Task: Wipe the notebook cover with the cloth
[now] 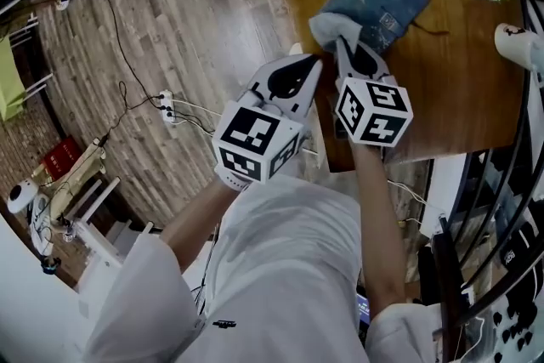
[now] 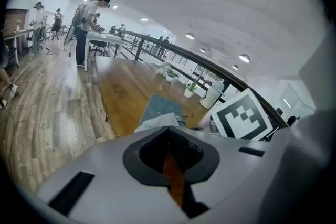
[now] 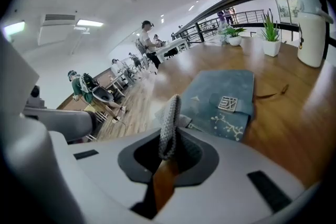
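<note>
Notebook (image 3: 223, 93) lies flat on the wooden table (image 3: 294, 113), close to the table's near edge, just beyond both grippers. Its cover is a dusty blue-teal, fabric-like w/ a mottled look. A strap of the same colour crosses the cover and carries a small square metal emblem (image 3: 228, 104). The emblem shows one character in a frame; we can't read it. Below it there's a white print, a branch w/ small dots or blossoms (image 3: 229, 124). A thin dark cord (image 3: 271, 94) trails from the notebook's edge onto the wood. We see no other writing or brand on the cover.

R gripper (image 3: 171, 132) is clamped on the cloth (image 3: 169, 113), a grey knit-textured cloth pinched into an upright fold between the jaws. In the head view the rest of the cloth bunches at the notebook's near corner, touching it.

L gripper (image 2: 169, 129) is closed w/ nothing in it, jaw tips meeting and only a sliver of table showing through. It hangs just beside the R one, short of the notebook.

Farther along the table stand a white jug (image 3: 311, 23) and small potted plants (image 3: 271, 38); no labels legible on them.
</note>
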The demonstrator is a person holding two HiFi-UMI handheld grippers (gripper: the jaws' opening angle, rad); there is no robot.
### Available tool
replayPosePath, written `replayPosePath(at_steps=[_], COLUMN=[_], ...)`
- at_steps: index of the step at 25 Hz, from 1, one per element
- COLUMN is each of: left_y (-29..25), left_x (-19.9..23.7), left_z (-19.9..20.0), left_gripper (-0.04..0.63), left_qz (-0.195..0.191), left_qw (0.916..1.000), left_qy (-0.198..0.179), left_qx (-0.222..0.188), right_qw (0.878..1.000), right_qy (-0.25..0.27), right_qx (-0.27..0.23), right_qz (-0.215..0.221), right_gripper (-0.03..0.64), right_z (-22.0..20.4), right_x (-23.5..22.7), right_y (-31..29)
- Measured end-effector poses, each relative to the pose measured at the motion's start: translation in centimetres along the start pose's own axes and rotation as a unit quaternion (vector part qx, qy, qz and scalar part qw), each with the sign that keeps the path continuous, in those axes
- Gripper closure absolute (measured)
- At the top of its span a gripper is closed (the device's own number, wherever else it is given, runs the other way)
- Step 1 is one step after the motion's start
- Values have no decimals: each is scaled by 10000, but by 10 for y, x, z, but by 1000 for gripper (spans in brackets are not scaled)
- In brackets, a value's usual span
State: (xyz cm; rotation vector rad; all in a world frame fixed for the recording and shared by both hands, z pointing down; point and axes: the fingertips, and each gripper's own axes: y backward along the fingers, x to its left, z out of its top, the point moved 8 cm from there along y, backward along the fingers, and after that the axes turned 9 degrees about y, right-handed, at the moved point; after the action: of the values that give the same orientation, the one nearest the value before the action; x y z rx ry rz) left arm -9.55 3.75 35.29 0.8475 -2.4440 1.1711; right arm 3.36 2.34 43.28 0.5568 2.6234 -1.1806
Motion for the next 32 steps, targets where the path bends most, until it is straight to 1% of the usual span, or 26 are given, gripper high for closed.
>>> replayPosePath(at_steps=[2,5,10,14,18,20,22,24,26,30,32], left_y=[2,5,9,12,23,29,36,45,53,71,79], left_x=[1,2,-10,-24,-40,-51,-63,-75,-86,-106,-122], left_z=[0,-3,-7,-5,-4,-2,1,3,6,16,20], left_gripper=[575,576,575,576,575,576,576,575,575,575,575], left_qz=[1,-1,-31,-49,-34,-24,-16,11,20,-23,-74], left_qw=[10000,10000,10000,9999,9997,9995,9992,9989,9986,9964,9948], left_qy=[19,32,22,-35,-107,-158,-204,-210,-194,-168,-234], left_qx=[-18,-23,-50,-119,-204,-263,-347,-413,-500,-833,-985], right_qw=[9993,9971,9935,9914,9947,9955,9941,9901,9866,9799,9749], right_qy=[58,-36,-121,147,194,314,614,1036,1329,1754,2005], right_qx=[251,469,703,819,442,203,40,-26,-148,-486,-699], right_qz=[-288,-598,-888,-1007,-912,-874,-890,-943,-936,-817,-666], right_gripper=[581,581,581,581,581,581,581,581,581,581,581], right_z=[-4,-16,-34,-39,-30,-21,-13,-7,1,18,24], right_x=[-8,-20,-36,-46,-47,-47,-49,-51,-55,-56,-55], right_y=[2,15,40,55,87,107,129,151,174,218,243])
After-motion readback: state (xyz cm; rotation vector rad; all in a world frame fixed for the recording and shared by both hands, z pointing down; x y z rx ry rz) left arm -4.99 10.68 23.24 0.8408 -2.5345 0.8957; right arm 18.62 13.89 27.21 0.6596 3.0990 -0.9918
